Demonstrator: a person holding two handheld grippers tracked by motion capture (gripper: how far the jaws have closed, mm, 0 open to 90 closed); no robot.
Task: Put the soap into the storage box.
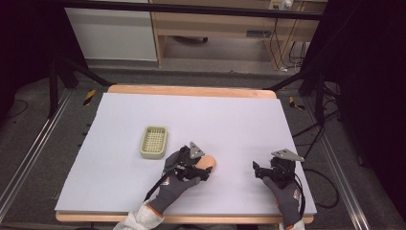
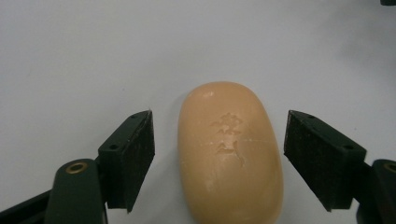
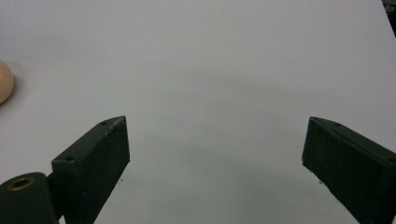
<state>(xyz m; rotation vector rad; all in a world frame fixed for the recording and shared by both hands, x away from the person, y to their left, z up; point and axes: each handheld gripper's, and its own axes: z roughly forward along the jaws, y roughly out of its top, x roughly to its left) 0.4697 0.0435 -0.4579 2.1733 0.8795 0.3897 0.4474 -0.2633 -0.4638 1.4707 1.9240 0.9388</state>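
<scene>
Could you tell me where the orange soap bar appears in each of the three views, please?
High view: soap bar lower centre, at the left gripper.
Left gripper view: centre, between the open fingers.
Right gripper view: sliver at the left edge.
Shared landmark: white table sheet.

Waxy soap (image 2: 231, 154), matt paper tbl cover (image 1: 230, 120)

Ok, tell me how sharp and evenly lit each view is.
High view: table evenly lit, room edges dark, soap dish small but clear. Left gripper view: soap bar sharp enough to show its stamp, soft shadows beside the fingers. Right gripper view: white surface darkens toward the near fingers, no glare.
</scene>
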